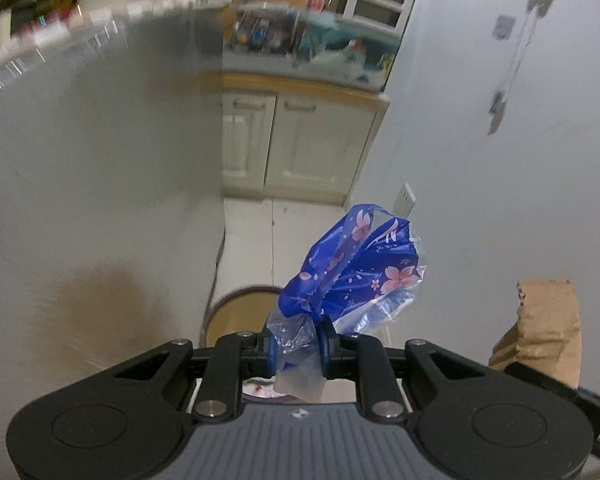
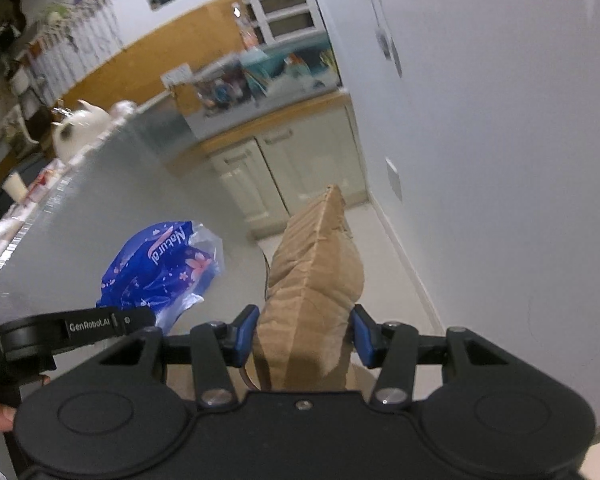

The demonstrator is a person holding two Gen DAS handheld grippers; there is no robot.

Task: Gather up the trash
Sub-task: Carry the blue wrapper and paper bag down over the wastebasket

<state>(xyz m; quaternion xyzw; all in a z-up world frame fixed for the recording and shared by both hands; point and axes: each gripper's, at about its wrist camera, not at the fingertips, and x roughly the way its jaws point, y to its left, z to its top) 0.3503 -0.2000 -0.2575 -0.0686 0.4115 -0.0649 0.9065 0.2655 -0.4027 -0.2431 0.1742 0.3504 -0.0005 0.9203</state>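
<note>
My left gripper (image 1: 298,350) is shut on a crumpled blue plastic wrapper with pink flowers (image 1: 352,272), held up in the air. The same wrapper (image 2: 160,268) shows in the right wrist view, left of my right gripper. My right gripper (image 2: 304,330) is shut on a crumpled brown paper bag (image 2: 312,280), which stands up between the blue pads. The bag also shows at the right edge of the left wrist view (image 1: 540,328). Below the left gripper a round bin rim (image 1: 228,304) shows on the floor, partly hidden.
A grey counter side (image 1: 100,160) fills the left. A white wall (image 1: 500,160) with a socket (image 1: 405,199) is on the right. Cream cabinets (image 1: 300,144) with a cluttered top stand ahead across a tiled floor (image 1: 252,240). A cable runs down by the counter.
</note>
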